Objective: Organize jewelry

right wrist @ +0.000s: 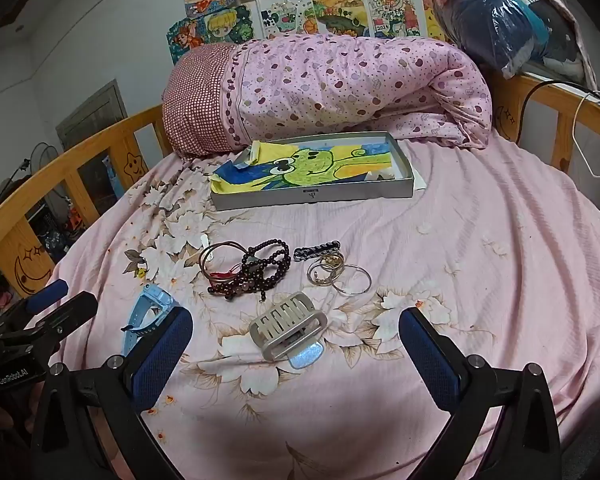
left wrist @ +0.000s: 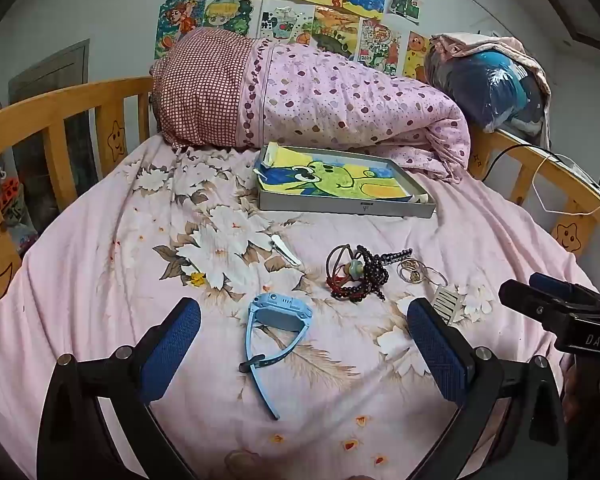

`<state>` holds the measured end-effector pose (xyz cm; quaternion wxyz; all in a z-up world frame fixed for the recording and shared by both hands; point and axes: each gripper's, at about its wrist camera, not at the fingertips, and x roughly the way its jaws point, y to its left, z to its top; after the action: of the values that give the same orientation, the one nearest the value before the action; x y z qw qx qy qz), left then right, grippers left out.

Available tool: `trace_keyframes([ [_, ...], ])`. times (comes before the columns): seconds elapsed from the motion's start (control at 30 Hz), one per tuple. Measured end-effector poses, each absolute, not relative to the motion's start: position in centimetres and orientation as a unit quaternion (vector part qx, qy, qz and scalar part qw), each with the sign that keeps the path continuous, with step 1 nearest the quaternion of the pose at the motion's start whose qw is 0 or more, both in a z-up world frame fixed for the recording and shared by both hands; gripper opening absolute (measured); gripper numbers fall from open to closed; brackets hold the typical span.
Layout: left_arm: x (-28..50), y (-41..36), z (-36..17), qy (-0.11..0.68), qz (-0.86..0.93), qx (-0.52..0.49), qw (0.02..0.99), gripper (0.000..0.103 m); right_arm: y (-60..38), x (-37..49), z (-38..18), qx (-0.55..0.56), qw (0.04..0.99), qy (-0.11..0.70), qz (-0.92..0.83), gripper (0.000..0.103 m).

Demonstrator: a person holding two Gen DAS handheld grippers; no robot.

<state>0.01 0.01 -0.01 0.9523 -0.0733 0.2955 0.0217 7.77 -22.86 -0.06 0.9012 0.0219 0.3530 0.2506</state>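
Observation:
Jewelry lies loose on the pink floral bedsheet. In the left wrist view, a light blue watch (left wrist: pixel 280 316) lies between the fingertips of my open left gripper (left wrist: pixel 303 309), untouched. Beyond it sit a heap of dark bead bracelets (left wrist: pixel 360 276), thin metal bangles and rings (left wrist: pixel 416 272) and a silver hair claw (left wrist: pixel 448 300). My right gripper (right wrist: pixel 296 316) stands open over the hair claw (right wrist: pixel 286 326), pads apart from it. The beads (right wrist: pixel 256 272), the bangles (right wrist: pixel 348 278) and a black-and-white bracelet (right wrist: pixel 316 250) lie further off. A shallow grey box (right wrist: pixel 312 196), lined with a frog drawing, stands behind.
A rolled pink quilt (left wrist: pixel 320 100) lies across the bed behind the box (left wrist: pixel 340 210). Wooden rails (left wrist: pixel 60 128) fence both sides. A small white clip (left wrist: pixel 286 252) and a tiny yellow piece (left wrist: pixel 198 278) lie left of the beads. A bagged bundle (right wrist: pixel 512 28) sits on the far right rail.

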Motion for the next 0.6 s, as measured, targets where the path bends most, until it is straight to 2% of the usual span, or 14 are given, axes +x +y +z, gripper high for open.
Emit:
trace_keyframes([
  [0.6,0.00,0.01,-0.01,0.295,0.022,-0.073,0.953,0.101,-22.86,7.88,-0.18,0.022,0.900,0.356,0.251,0.103],
])
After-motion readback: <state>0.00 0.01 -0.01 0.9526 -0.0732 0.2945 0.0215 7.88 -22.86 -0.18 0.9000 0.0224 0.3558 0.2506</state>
